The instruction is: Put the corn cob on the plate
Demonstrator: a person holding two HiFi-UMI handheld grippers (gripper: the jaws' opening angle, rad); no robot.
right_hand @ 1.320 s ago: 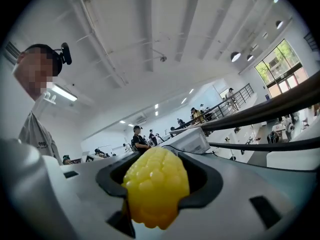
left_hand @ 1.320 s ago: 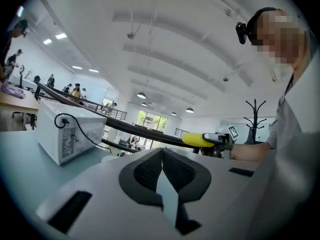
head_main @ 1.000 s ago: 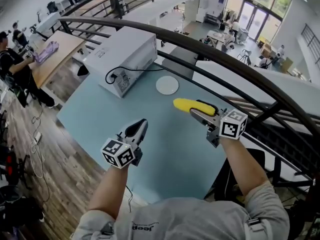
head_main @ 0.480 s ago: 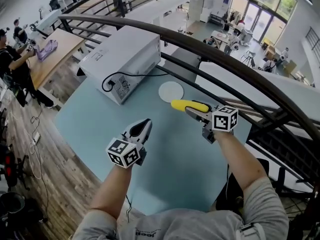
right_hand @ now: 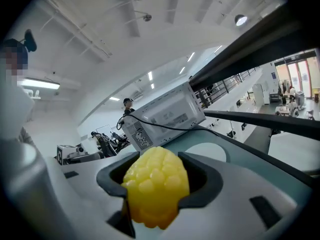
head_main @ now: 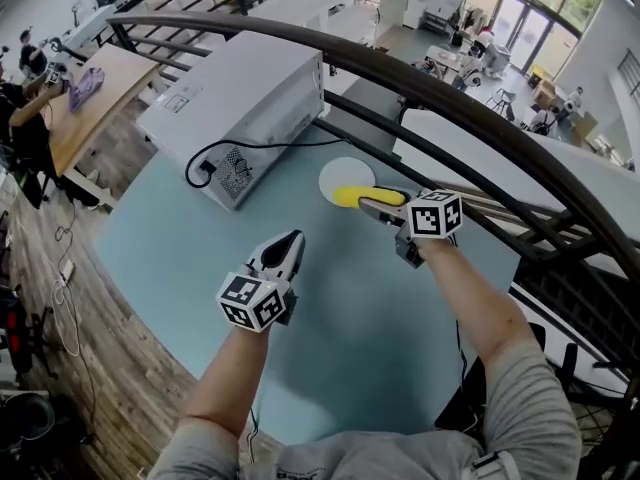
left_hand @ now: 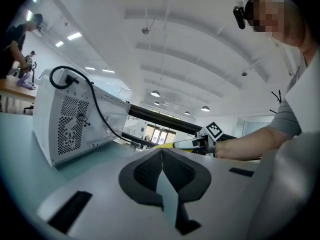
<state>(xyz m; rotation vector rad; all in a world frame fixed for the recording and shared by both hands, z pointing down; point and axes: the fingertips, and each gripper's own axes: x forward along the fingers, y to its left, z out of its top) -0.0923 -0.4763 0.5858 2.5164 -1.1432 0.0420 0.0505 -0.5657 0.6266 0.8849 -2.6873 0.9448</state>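
Being held by one end between the dark pads of the right gripper (head_main: 373,203), the yellow plastic corn cob (head_main: 352,196) is carried out over the near edge of the small round white plate (head_main: 338,171), far on the pale blue table (head_main: 350,318), right of the white boxy appliance (head_main: 240,98). The left gripper (head_main: 285,254) is kept aside with its jaws together and nothing in them. For a clean set-down, the cob should be centred, lowered flat and stilled before the pads are parted, since it is likely to roll.
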